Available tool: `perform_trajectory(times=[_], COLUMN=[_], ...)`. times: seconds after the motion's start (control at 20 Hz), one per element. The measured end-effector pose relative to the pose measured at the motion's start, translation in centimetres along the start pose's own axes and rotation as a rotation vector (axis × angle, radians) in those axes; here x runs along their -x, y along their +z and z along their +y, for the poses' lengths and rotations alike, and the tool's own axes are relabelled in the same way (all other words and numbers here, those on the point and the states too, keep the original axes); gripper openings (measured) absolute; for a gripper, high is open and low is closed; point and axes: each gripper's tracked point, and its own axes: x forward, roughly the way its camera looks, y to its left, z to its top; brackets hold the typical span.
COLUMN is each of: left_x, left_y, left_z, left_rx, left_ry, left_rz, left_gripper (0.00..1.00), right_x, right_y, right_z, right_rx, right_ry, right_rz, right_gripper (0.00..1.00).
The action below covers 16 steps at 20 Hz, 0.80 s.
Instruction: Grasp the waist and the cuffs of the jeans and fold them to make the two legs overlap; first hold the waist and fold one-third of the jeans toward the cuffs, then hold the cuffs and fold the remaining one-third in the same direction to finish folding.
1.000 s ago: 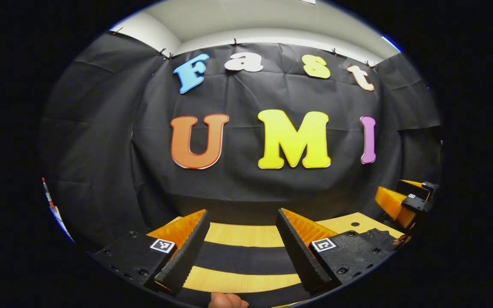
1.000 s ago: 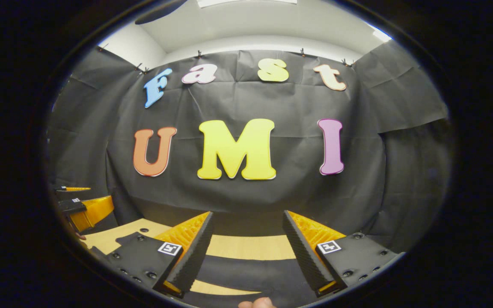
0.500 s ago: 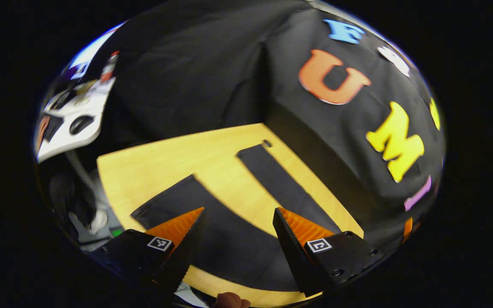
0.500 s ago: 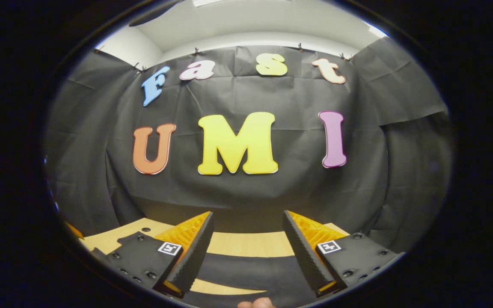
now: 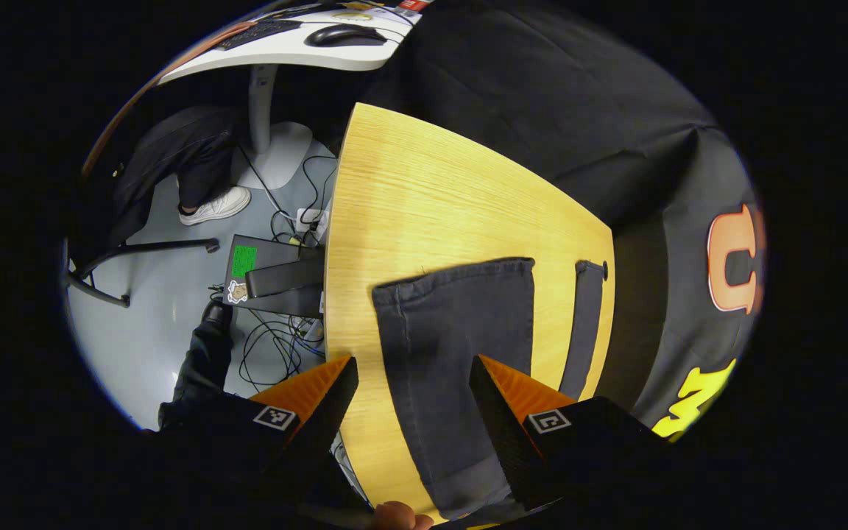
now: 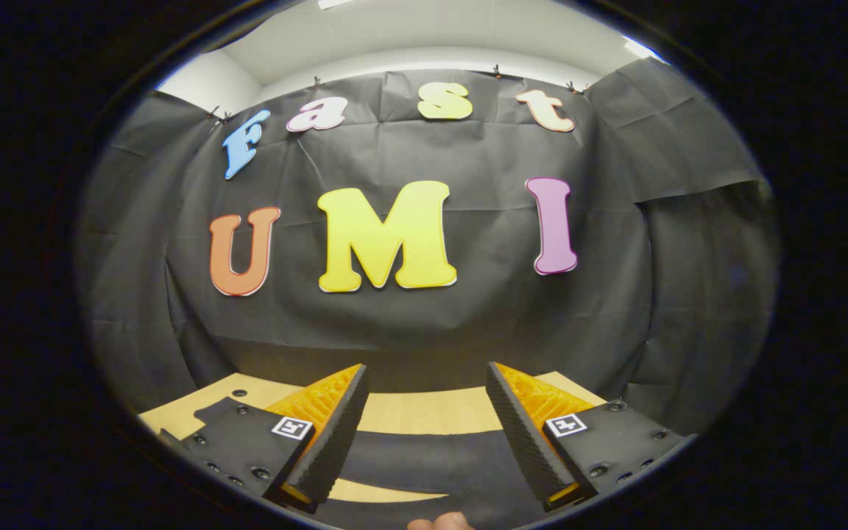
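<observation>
Dark jeans lie flat on a light wooden table (image 5: 424, 213). In the left gripper view the near leg (image 5: 453, 346) ends in a cuff (image 5: 453, 276), and the far leg (image 5: 584, 324) lies apart from it as a narrow strip. My left gripper (image 5: 413, 412) hangs open above the near leg, holding nothing. In the right gripper view the right gripper (image 6: 424, 434) is open over a dark band of the jeans (image 6: 424, 460), its fingers (image 6: 332, 434) wide apart and empty.
The table's left edge drops to a grey floor (image 5: 152, 331) with cables, a black box (image 5: 262, 276), chair legs and a person's white shoe (image 5: 214, 206). A white desk (image 5: 284, 44) with a mouse stands beyond. Black cloth walls close the table's far side.
The left gripper has swung left and tilted down, from facing the back wall to looking along the jeans legs at the cuffs. The right gripper has barely moved.
</observation>
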Motion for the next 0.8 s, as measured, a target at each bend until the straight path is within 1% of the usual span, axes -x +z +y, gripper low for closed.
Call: perform_trajectory(times=[0.05,0.2,0.25,0.35,0.45,0.5,0.55,0.6,0.65,0.7,0.75,0.8], left_x=[0.0,-1.1,-1.4,-2.0,-2.8,-2.9,-3.0,-3.3,-3.5,-3.9,-4.3,-4.4], left_y=[0.4,1.3,1.6,1.8,1.9,2.0,1.8,1.7,1.7,1.8,1.7,1.8], left_z=[-0.3,-1.8,-2.3,-3.5,-5.1,-5.3,-5.3,-5.2,-4.8,-3.8,-3.0,-3.0], left_rx=[0.016,0.041,0.043,0.042,0.064,0.075,0.069,0.076,0.067,0.049,0.037,0.054], left_ry=[-0.023,-0.078,-0.096,-0.145,-0.219,-0.235,-0.252,-0.258,-0.254,-0.227,-0.21,-0.22], left_rz=[-0.003,0.01,0.014,0.019,0.02,0.022,0.043,0.049,0.045,0.04,0.033,0.023], left_gripper=[0.98,0.98,0.98,0.98,0.98,0.98,0.98,0.9,0.86,0.69,0.51,0.34], right_x=[0.0,-0.1,-0.2,-0.2,-0.3,-0.4,-0.4,-0.4,-0.4,-0.3,-0.5,-0.7], right_y=[0.0,0.1,0.0,-0.2,-0.2,-0.3,-0.4,-0.5,-0.7,-0.9,-1.1,-1.6], right_z=[-0.3,-1.4,-1.6,-2.0,-2.3,-2.5,-2.8,-3.2,-3.7,-4.3,-4.9,-5.6], right_rx=[0.004,0.007,0.001,-0.009,-0.005,-0.002,0.002,0.005,0.006,0.005,0.005,0.002], right_ry=[-0.006,-0.028,-0.036,-0.046,-0.053,-0.054,-0.06,-0.067,-0.075,-0.083,-0.09,-0.099], right_rz=[0.001,-0.002,0.004,0.01,0.011,0.012,0.015,0.018,0.022,0.027,0.04,0.057], right_gripper=[0.99,0.99,0.94,0.94,0.94,0.94,0.96,0.98,0.99,0.98,1.0,0.94])
